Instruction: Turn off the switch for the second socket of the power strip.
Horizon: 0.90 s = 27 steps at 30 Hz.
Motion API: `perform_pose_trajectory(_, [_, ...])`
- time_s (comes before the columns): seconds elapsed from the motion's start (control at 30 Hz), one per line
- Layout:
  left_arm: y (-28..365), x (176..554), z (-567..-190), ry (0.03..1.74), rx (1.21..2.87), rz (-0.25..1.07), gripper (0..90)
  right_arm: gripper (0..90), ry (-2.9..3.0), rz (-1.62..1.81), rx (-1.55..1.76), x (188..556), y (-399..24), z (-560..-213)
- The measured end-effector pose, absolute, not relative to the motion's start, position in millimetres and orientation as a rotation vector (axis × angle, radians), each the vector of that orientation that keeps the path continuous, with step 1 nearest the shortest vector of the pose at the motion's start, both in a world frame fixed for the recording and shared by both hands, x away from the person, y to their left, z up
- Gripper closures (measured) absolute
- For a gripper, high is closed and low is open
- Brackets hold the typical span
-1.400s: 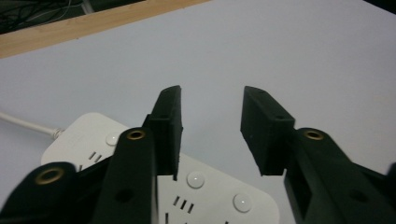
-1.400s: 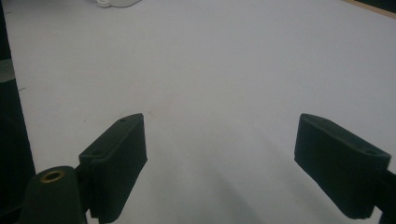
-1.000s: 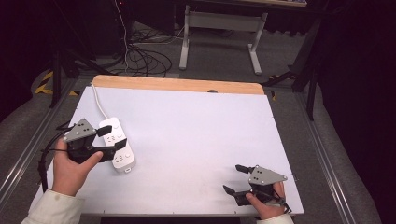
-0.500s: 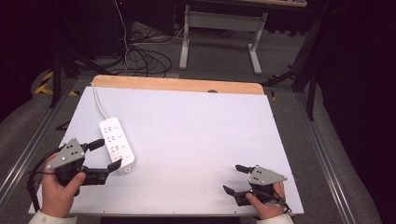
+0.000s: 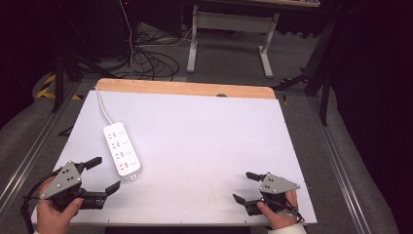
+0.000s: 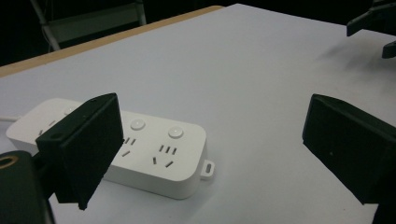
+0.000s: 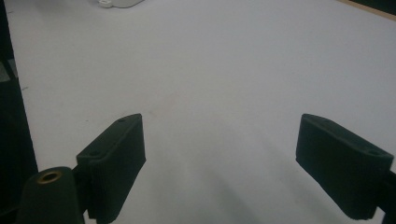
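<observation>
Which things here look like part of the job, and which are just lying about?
Likely in play:
- power strip with its cord, on the table
- left gripper, fingers open beside the strip
- right gripper, open, holding nothing

Just lying about:
- cables on the floor
- metal stand behind the table

White power strip [image 5: 122, 155] on table [image 5: 204, 141]
</observation>
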<state>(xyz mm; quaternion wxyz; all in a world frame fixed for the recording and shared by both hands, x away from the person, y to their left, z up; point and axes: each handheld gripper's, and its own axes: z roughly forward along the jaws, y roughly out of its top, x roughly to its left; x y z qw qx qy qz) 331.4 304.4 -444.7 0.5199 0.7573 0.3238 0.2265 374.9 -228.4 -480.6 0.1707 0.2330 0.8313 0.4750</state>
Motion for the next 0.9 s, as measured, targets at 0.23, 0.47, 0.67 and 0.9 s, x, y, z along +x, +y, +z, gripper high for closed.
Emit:
perform_pose_trajectory(0.23, [310.1, 326.2, -460.5, 0.842, 1.825, 0.485, 7.1, 16.2, 2.362, 1.353, 0.66, 375.0, -228.5, -480.7])
perform_pose_trajectory(0.47, [315.6, 321.9, -477.5, 0.887, 1.868, 0.506, 8.7, 15.1, 2.368, 1.351, 0.654, 375.2, -228.9, -481.1])
perform_pose_trajectory(0.67, [316.6, 318.4, -485.9, 0.856, 1.916, 0.537, 9.0, 15.1, 2.371, 1.343, 0.661, 376.3, -230.5, -482.1])
perform_pose_trajectory(0.9, [316.4, 321.3, -487.3, 0.917, 1.865, 0.455, 9.5, 14.7, 2.375, 1.337, 0.67, 377.6, -230.7, -482.7])
